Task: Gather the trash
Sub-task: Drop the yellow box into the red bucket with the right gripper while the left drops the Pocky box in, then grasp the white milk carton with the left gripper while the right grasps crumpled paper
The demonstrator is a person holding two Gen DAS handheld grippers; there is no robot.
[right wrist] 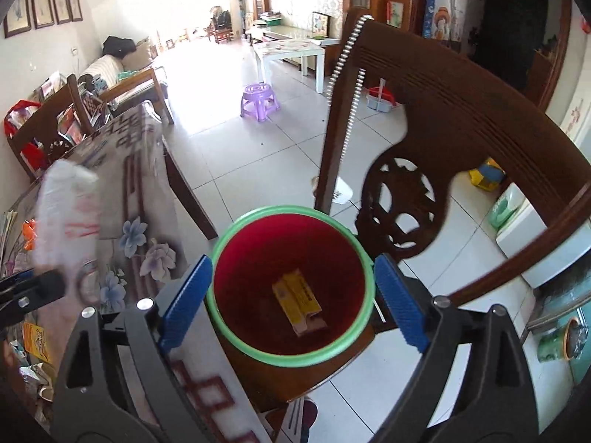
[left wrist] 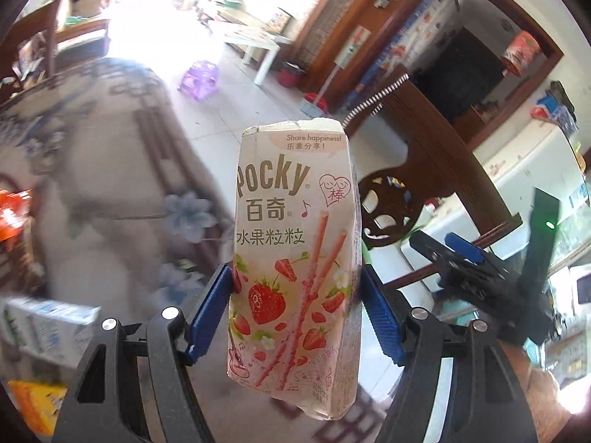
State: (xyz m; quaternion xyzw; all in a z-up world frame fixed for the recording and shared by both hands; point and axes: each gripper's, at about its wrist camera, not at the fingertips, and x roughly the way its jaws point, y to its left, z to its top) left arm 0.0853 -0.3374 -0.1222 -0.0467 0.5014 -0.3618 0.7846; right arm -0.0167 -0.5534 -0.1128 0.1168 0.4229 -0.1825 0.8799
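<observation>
My left gripper [left wrist: 295,299] is shut on a pink Pocky strawberry box [left wrist: 295,258], held upright above the flowered table. The same box shows blurred at the left of the right wrist view [right wrist: 68,217], with the left gripper below it. My right gripper [right wrist: 293,291] is shut on a red bin with a green rim [right wrist: 236,326], its blue pads [right wrist: 186,297] pressing the rim on both sides. A yellow carton [right wrist: 297,301] lies on the bin's bottom. The right gripper also shows at the right of the left wrist view [left wrist: 461,254].
A flowered tablecloth covers the table [right wrist: 125,184] at left, with boxes and wrappers [left wrist: 33,402] along its near edge. A carved dark wooden chair [right wrist: 436,136] stands right behind the bin. A purple stool [right wrist: 258,101] and a white low table [right wrist: 291,50] stand on the tiled floor.
</observation>
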